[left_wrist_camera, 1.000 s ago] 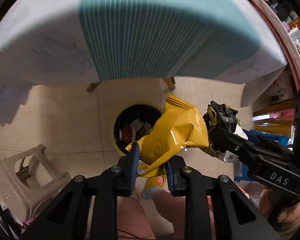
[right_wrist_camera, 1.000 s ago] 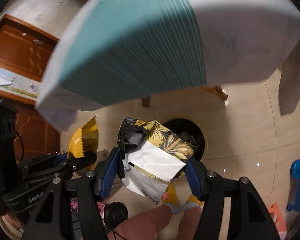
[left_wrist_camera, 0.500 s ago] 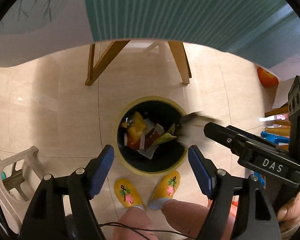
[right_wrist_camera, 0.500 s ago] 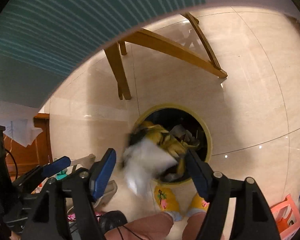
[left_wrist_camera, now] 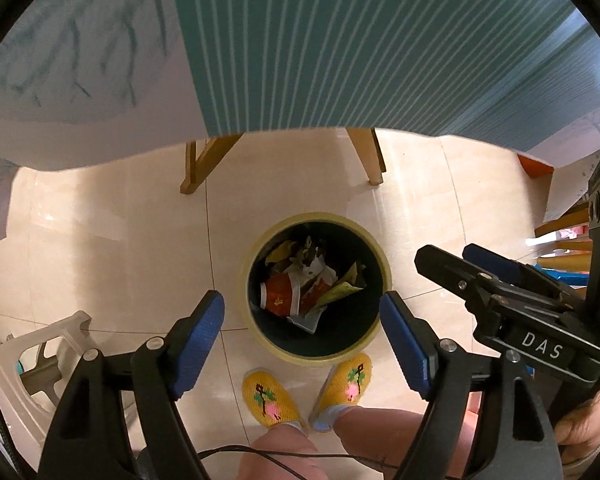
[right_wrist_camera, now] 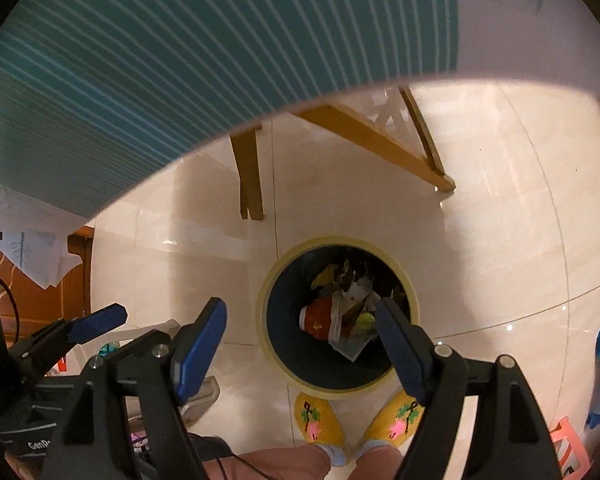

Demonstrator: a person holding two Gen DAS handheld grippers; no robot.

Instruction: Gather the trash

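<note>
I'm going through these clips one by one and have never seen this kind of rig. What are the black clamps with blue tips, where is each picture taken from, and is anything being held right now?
There is no robot here. A person holds a hand-squeezed two-finger gripper in each hand, and a fisheye camera on each one looks forward along its fingers.

One picture is from the left gripper, the other from the right gripper; each also catches the other tool at its edge. Both point steeply down at a yellow-rimmed trash bin on a tiled floor, just in front of the person's yellow slippers.

Nothing is held: both sets of jaws have just been opening and stand wide with nothing between them. The trash, crumpled wrappers and packets, lies inside the bin. A table covered with a teal striped cloth fills the top of both views.
</note>
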